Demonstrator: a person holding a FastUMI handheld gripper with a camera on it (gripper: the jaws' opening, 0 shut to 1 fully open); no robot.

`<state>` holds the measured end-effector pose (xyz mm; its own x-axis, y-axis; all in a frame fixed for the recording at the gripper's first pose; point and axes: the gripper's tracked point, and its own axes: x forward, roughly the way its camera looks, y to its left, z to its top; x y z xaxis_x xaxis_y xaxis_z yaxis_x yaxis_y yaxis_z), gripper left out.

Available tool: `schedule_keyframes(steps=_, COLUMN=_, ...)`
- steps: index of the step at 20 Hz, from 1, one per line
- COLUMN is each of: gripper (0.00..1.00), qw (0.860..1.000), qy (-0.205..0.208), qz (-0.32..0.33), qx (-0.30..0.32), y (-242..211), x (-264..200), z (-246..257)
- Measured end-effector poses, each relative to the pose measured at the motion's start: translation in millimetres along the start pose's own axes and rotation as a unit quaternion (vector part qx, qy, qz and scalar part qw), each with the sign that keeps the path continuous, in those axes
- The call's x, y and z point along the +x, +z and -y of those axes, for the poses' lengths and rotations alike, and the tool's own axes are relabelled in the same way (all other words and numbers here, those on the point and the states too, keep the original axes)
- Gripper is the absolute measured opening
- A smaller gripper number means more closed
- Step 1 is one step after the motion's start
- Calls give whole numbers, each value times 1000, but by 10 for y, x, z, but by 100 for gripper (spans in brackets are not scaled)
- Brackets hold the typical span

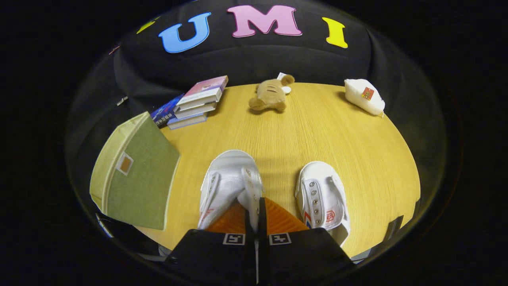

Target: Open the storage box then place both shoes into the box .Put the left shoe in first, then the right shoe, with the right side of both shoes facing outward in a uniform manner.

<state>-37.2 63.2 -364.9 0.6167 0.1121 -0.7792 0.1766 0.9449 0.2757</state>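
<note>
Two white canvas shoes lie on the wooden table (317, 131), toes pointing away from me. My gripper (256, 206) has its orange fingers (234, 220) pressed together on the right-hand eyelet flap of the left shoe (228, 178), so this shoe is pinched at its upper edge. The right shoe (319, 196) rests free just to the right of the fingers. To the left of the shoes stands the green fabric storage box (137, 174), tilted, with its lid shut and a small label patch on its side.
A stack of books (196, 101) lies beyond the box at the table's back left. A brown plush toy (272, 95) sits at the back middle, and a white soft pouch (364, 96) at the back right. Bare wood stretches between the shoes and these.
</note>
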Motion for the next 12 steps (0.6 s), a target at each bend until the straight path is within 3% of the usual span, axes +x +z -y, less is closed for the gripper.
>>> schedule_keyframes(steps=5, gripper=7, qw=999, qy=37, qz=-2, qx=33, y=609, x=-397, z=-581)
schedule_keyframes(steps=12, gripper=7, qw=991, qy=117, qz=-37, qx=58, y=1132, x=-625, z=-1843)
